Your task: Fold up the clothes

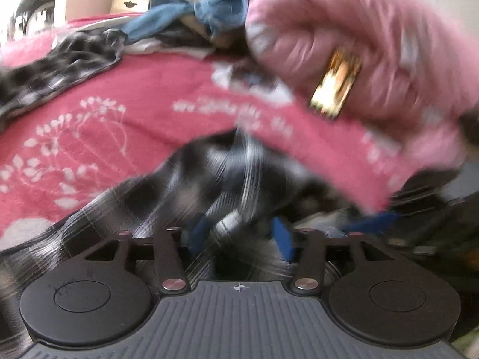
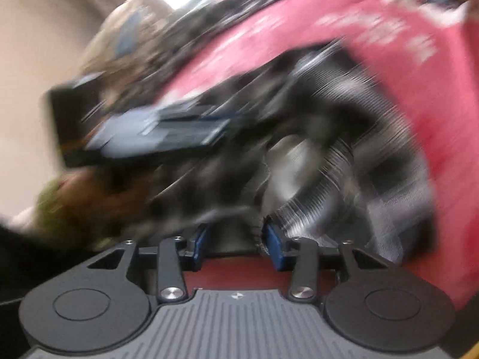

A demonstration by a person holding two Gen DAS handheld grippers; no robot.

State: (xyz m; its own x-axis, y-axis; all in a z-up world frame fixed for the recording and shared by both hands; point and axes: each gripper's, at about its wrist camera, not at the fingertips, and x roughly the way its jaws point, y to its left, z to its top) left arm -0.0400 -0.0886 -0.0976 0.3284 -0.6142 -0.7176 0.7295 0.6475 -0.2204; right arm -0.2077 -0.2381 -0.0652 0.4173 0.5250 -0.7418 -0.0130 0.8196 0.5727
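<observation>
A black-and-white plaid shirt [image 1: 209, 179] lies bunched on a pink blanket [image 1: 134, 95] with white dandelion prints. In the left wrist view it runs up into my left gripper [image 1: 239, 236], and the blue pads [image 1: 283, 239] are shut on a fold of it. The right wrist view is badly blurred by motion. There the same plaid shirt [image 2: 329, 137] hangs crumpled over my right gripper [image 2: 236, 236], whose blue pads [image 2: 274, 236] stand close together on dark cloth. A person's arm in a fuzzy pink sleeve [image 1: 359, 45] with a gold clasp [image 1: 335, 86] crosses the upper right.
A heap of other clothes lies at the back of the blanket, with blue denim [image 1: 215, 15] on top and a second plaid garment [image 1: 60, 65] to the left. A cream drawer unit [image 1: 128, 1] stands behind. A blurred grey-black device [image 2: 167, 131] shows left of centre in the right wrist view.
</observation>
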